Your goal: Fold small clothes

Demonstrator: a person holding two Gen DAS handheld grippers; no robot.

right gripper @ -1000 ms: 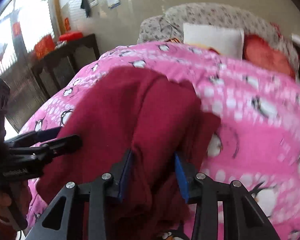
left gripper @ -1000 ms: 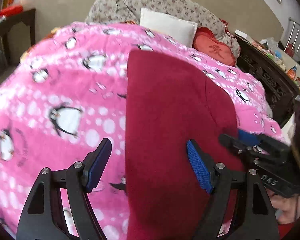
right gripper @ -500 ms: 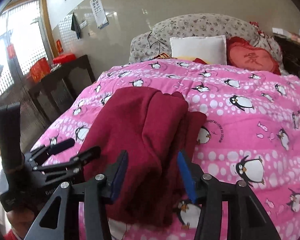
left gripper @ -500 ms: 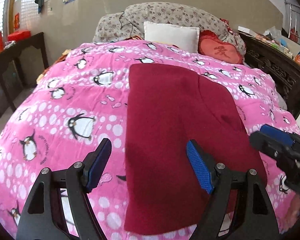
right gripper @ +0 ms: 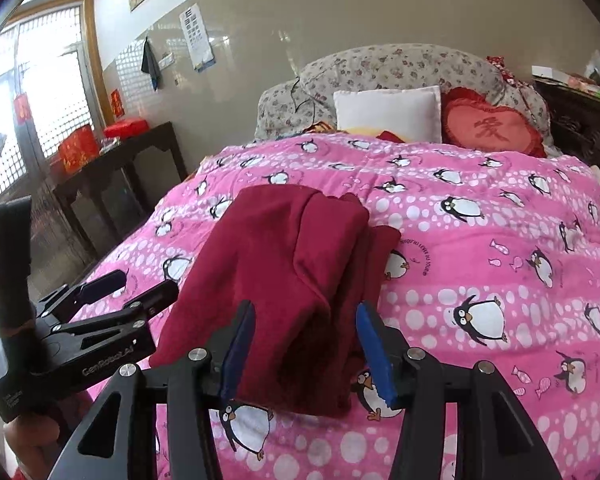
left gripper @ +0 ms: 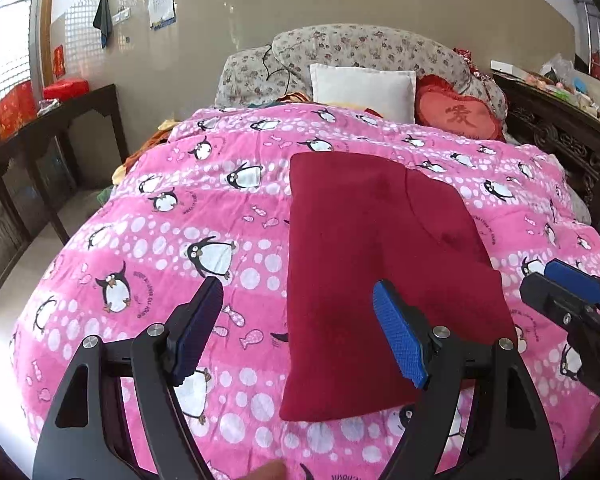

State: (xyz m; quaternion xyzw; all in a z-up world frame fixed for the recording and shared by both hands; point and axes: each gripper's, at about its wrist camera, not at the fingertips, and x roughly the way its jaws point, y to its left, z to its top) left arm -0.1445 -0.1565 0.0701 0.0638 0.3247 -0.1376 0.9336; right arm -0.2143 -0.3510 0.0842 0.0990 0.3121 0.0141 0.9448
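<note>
Folded red garment (left gripper: pixel 380 280) lies on the penguin blanket (left gripper: pixel 180 220) — left tongs (left gripper: pixel 296 320) wide, right tongs (right gripper: pixel 304 344) parted, both empty.

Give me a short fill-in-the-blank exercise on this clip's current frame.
1. The folded dark red garment lies on a ____ blanket printed with penguins.
2. The heart-shaped cushion beside the white pillow is ____.
3. The left gripper holds ____; its jaws stand apart above the bed.

Missing words: pink; red; nothing
</note>
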